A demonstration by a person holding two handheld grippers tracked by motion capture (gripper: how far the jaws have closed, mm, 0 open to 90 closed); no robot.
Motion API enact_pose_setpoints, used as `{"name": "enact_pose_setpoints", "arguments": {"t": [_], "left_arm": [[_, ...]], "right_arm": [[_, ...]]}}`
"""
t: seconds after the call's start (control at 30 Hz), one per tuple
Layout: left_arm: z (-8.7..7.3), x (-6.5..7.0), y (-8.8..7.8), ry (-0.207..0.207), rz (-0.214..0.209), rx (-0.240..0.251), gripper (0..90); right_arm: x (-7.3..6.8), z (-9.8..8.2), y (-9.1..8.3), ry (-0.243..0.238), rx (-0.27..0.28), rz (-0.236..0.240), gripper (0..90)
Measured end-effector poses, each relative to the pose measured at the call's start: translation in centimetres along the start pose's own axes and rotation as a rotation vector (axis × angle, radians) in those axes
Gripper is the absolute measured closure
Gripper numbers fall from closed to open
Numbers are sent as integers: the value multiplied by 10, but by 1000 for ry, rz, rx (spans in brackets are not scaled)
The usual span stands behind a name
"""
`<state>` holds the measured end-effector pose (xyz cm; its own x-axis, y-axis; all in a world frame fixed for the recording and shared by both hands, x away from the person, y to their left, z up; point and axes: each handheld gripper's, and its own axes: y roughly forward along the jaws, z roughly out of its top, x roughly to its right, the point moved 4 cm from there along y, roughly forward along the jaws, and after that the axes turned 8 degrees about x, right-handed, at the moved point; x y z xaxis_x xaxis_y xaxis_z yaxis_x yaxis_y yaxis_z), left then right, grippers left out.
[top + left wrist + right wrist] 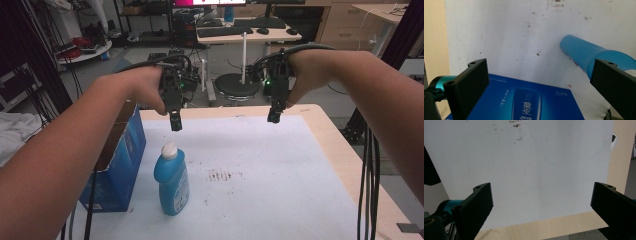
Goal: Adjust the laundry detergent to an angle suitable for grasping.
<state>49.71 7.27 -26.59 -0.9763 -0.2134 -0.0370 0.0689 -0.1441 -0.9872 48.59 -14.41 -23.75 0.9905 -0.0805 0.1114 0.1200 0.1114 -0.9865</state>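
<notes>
We hold both hand-held grippers agape, empty: left hand-held gripper (175, 121) above the blue bottle (171, 182) at lower left, right hand-held gripper (274, 116) idle. Approach step; next, descend and clasp the bottle.

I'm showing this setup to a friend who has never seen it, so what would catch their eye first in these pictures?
First, the blue bottle with its white cap, upright near the left edge of the white mat, right beside an open blue box. Next, the left gripper and right gripper, held above the mat's far part, both open and holding nothing. A patch of brown smears marks the mat to the right of the bottle.
</notes>
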Motion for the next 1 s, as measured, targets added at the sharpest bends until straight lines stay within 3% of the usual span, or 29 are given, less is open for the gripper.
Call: {"name": "enact_pose_setpoints", "arguments": {"t": [0.47, 0.6, 1.0], "left_arm": [[2, 12, -5, -5, 23, -11, 20], [6, 11, -4, -11, 13, -9, 20], [7, 7, -1, -16, 10, -9, 20]], "right_arm": [[-16, -1, -4, -6, 16, -19, 32], [-21, -2, -6, -6, 49, -17, 32], [-16, -5, -5, -13, 48, -22, 32]]}}
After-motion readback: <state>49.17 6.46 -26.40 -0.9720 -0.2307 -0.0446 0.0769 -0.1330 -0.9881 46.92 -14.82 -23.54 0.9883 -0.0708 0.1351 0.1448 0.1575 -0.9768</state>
